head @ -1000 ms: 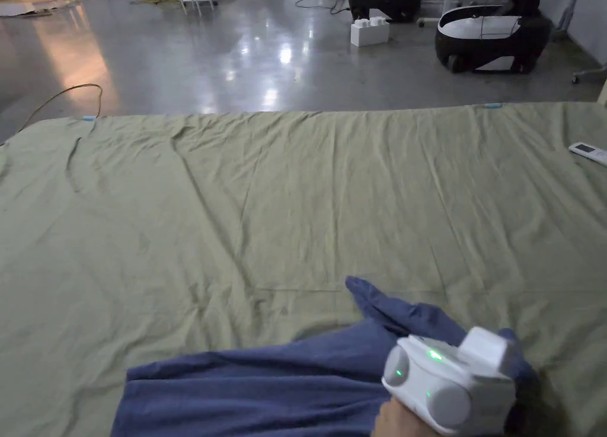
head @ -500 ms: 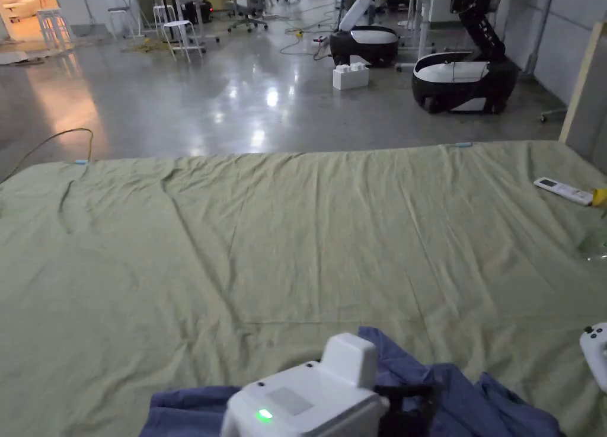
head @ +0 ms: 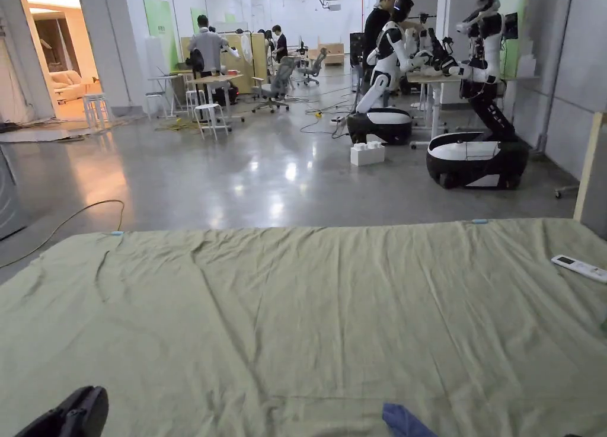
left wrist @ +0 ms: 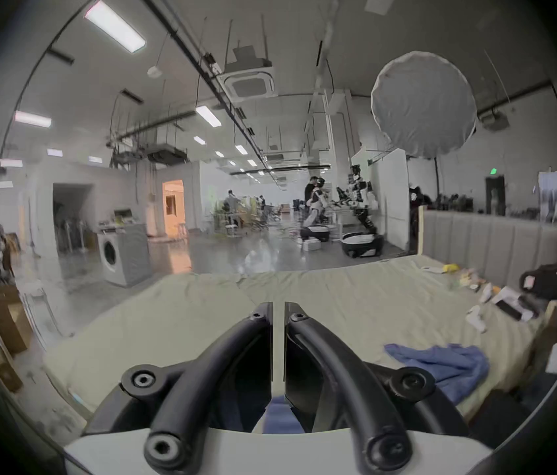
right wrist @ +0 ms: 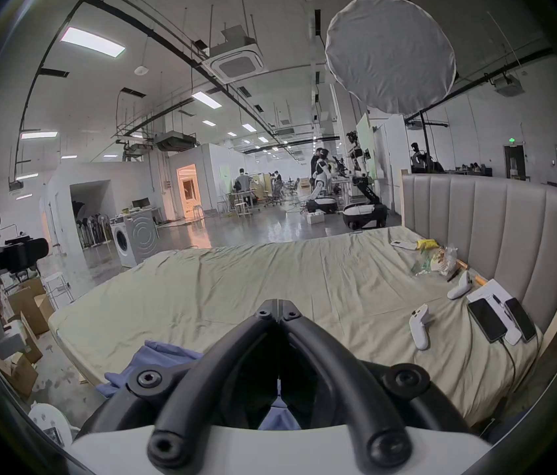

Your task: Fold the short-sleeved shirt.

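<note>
The left gripper [left wrist: 278, 306] is held up above the near edge of the bed, its jaws nearly together with only a thin slit between the tips; blue cloth shows low between them, though whether they pinch it I cannot tell. To its right the blue shirt [left wrist: 448, 367] lies bunched on the green sheet [head: 308, 313]. The right gripper [right wrist: 279, 306] has its tips touching, blue fabric again low between the jaws, grip unclear. Farther right, a white remote [head: 580, 268], two white controllers [right wrist: 420, 325] and phones [right wrist: 486, 319] lie by the padded headboard [right wrist: 496, 229].
</note>
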Tool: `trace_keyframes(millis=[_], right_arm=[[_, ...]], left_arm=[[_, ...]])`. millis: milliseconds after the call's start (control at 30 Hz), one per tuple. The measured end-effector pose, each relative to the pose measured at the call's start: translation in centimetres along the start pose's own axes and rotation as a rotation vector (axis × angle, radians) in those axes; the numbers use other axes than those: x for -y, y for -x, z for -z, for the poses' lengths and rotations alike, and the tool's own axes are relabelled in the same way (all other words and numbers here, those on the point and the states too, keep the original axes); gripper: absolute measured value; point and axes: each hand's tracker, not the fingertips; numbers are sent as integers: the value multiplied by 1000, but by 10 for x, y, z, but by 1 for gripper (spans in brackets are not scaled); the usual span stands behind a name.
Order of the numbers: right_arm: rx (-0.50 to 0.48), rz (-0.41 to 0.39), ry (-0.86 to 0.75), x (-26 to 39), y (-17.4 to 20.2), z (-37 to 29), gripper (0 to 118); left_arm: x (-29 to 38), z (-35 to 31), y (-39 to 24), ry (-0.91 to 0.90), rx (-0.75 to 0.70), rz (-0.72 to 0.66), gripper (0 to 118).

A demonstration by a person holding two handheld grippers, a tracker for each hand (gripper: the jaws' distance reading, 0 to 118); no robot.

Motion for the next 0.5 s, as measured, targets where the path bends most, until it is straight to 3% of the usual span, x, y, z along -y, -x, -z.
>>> trace_keyframes(millis=[200,300,500], right_arm=[[50,-128,-18,0,10,-15,0],[48,-66,11,3,8,-11,0],[58,-96,-13,0,14,-12,0]], left_arm=[[19,-44,-20,82,-65,39,4],[22,-37,-14,95,-42,-7,4],[13,-28,-15,77,-22,-20,4]])
